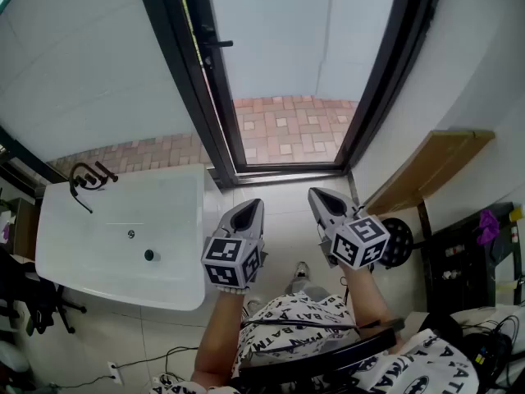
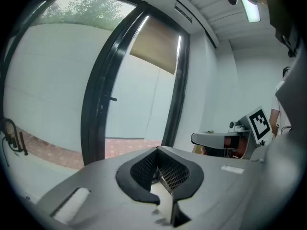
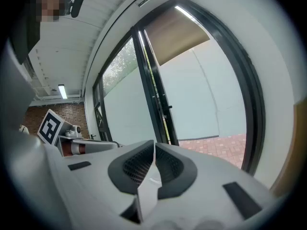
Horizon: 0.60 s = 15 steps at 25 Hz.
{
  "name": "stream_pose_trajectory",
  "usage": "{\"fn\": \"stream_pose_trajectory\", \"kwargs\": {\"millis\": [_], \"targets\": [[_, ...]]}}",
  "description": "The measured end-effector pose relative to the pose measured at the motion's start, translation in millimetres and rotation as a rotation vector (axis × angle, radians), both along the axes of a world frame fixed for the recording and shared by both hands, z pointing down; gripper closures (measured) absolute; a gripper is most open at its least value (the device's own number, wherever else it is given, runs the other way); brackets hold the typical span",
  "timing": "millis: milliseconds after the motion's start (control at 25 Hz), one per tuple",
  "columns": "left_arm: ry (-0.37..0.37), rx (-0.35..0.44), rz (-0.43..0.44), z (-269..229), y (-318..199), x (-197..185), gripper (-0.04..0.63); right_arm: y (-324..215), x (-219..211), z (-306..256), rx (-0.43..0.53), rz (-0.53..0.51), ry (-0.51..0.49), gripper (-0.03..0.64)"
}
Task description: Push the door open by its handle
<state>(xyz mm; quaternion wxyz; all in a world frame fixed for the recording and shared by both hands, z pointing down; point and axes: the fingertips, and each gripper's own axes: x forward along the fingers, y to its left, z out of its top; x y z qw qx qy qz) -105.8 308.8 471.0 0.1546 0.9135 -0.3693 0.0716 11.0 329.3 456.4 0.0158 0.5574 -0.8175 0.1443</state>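
Note:
The black-framed door (image 1: 184,64) stands swung open to the outside, along the left side of the doorway. Its small black handle (image 1: 220,43) juts from the door's edge; the same handle (image 2: 113,98) shows in the left gripper view, and in the right gripper view the handle (image 3: 166,107) is far ahead. My left gripper (image 1: 254,207) and right gripper (image 1: 317,194) hover side by side above the floor tiles just inside the threshold, well short of the handle. Both point at the opening. The left gripper (image 2: 158,150) and the right gripper (image 3: 154,145) are shut, with nothing between the pads.
A white basin (image 1: 172,245) with a black tap (image 1: 86,177) stands at the left. A wooden board (image 1: 428,171) leans on the right wall, beside a dark shelf (image 1: 472,249). Red brick paving (image 1: 287,134) lies beyond the threshold. Cables run over the floor by the person's legs.

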Motion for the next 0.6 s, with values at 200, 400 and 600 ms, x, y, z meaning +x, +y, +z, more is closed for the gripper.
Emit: {"fn": "stream_pose_trajectory", "kwargs": {"millis": [200,400,600], "targets": [[-0.002,-0.003,0.005,0.6,-3.9,-1.6,0.606,-6.0,-7.1,0.1,0.001,-0.024,0.005,0.484],[-0.008,-0.001,0.005,3.3,-6.2,9.3,0.606,-13.9,-2.7,4.1,-0.006,-0.075,0.042,0.397],[-0.007,0.019,-0.006,-3.0,-19.1,18.3,0.606,-36.2,-1.5,-3.2,0.011,-0.154,0.097,0.396]]}}
